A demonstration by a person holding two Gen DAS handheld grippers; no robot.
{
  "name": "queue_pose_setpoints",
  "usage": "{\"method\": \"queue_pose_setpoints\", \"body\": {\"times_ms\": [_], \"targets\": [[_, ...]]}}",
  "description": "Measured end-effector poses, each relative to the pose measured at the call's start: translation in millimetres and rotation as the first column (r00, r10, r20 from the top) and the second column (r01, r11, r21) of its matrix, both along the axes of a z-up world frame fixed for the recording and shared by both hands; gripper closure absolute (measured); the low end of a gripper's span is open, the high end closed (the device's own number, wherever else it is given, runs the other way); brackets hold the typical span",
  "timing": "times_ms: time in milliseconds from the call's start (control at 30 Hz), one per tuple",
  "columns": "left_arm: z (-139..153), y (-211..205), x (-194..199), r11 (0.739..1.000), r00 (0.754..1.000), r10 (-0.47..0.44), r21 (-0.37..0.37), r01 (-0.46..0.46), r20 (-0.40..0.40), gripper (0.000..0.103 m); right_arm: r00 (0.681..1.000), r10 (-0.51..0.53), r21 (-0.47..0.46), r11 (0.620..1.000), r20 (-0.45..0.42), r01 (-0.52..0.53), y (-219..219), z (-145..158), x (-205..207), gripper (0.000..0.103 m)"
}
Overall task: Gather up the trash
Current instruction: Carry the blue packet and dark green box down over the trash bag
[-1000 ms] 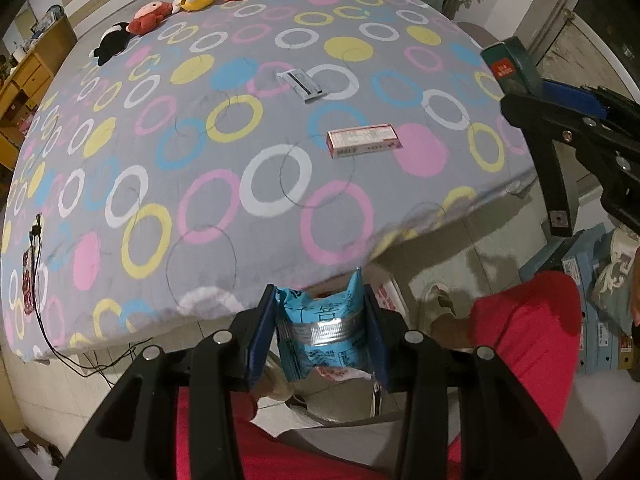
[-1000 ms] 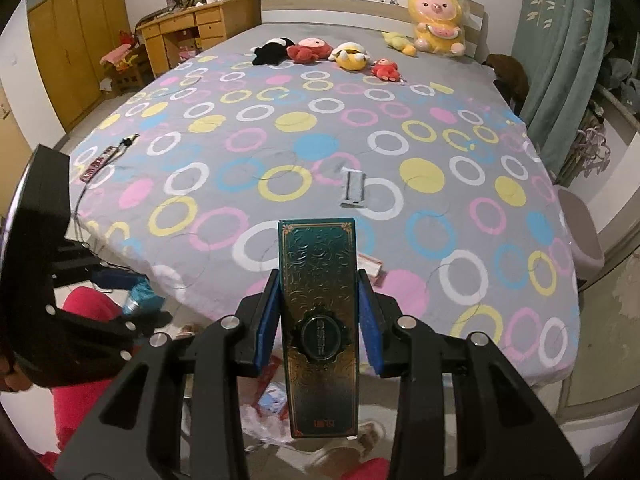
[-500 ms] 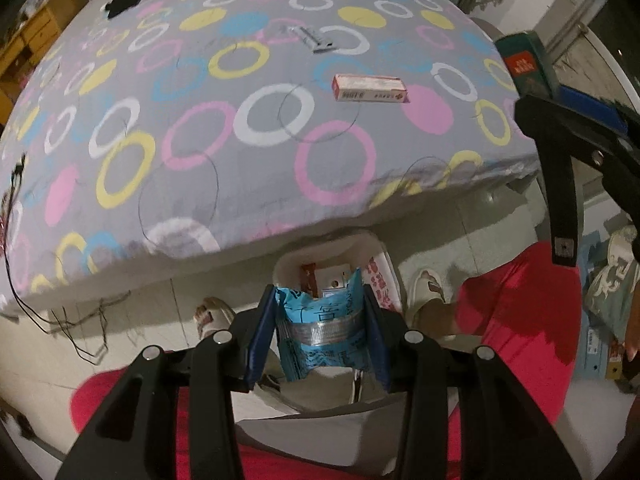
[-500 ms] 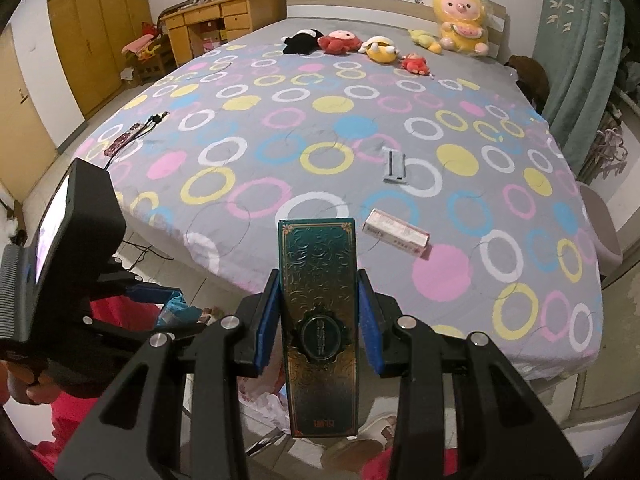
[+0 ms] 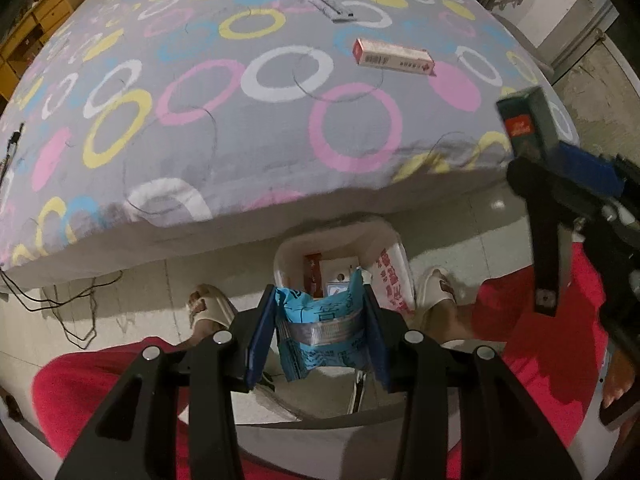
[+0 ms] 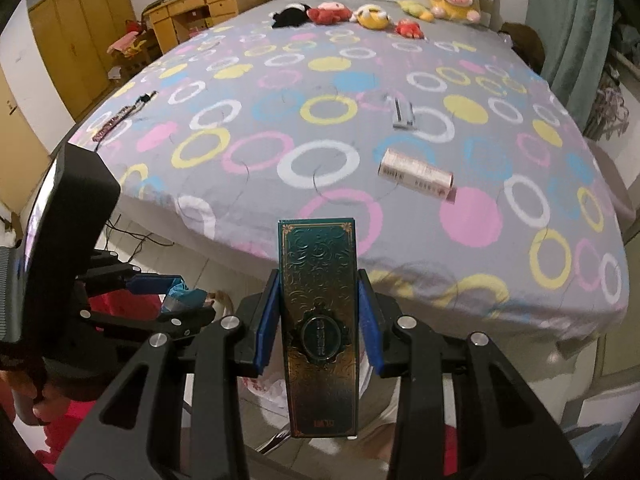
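Blue wrapper (image 5: 320, 332) clamped in left claw (image 5: 320, 336); green box (image 6: 318, 320) gripped by right claw (image 6: 318, 320)

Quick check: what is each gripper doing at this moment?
Left gripper: closed on blue wrapper.
Right gripper: closed on green box.

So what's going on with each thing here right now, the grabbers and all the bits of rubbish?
Left gripper: shut on the blue wrapper, above the bin.
Right gripper: shut on the green box.
Trash bin: open, bag-lined, some trash inside.
Pink-and-white box: lying flat on the bed.
Grey packet: lying flat on the bed.
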State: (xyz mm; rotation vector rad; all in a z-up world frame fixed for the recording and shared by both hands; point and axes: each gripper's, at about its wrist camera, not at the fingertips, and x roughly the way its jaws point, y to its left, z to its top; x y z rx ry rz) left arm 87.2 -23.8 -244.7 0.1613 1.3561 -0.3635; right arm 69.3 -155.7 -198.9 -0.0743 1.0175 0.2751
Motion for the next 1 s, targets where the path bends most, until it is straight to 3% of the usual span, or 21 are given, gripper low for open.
{"method": "queue_pose_setpoints", "body": {"times_ms": [367,1000], "targets": [[-50,-5,-4,1.0,0.999,0.008,-0.01,-0.009,-0.05,0.062,0.99,-0.067,0.034,0.997,-0.124,0.072,-11,-68,-2,0.067],[-109,-34,1,0.969,0.965,-0.226,0.069,0.236,-0.131,0.062,0.938,-0.153,0.046,0.983,-0.311,0.176,-33,-160,3,0.067]]}}
